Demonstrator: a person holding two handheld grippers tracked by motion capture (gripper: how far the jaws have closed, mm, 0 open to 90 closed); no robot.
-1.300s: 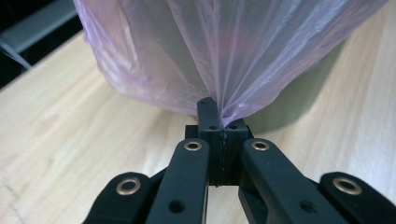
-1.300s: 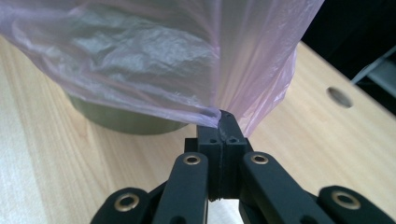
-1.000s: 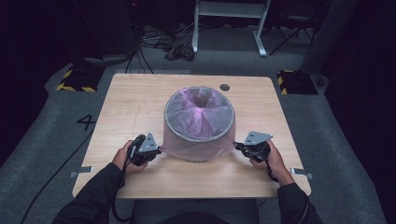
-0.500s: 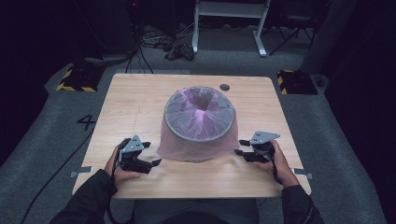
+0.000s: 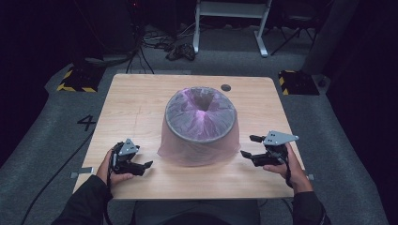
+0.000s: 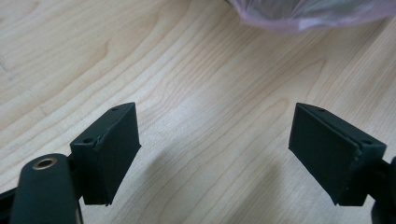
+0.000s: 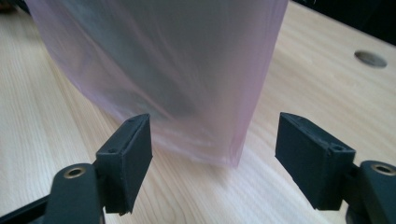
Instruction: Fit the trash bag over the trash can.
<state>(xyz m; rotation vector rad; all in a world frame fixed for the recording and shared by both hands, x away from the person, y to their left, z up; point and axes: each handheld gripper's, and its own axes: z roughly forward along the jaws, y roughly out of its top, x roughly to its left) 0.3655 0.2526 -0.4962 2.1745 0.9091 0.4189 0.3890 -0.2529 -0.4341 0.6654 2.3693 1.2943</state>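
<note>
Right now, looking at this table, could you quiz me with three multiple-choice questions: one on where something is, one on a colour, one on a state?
1. Where does the bin stand?
A. mid-table
B. on the floor
C. at the table's far left corner

2. What colour is the bag draped over it?
A. green
B. pale pink-purple
C. black

3. How are the left gripper and right gripper?
A. both clamped on the bag
B. one open, one shut
C. both open, holding nothing

Answers: 1 A, the high view shows it central on the table; 2 B, the film looks pinkish; 3 C, the fingers stand apart with only wood or bag beyond them.
</note>
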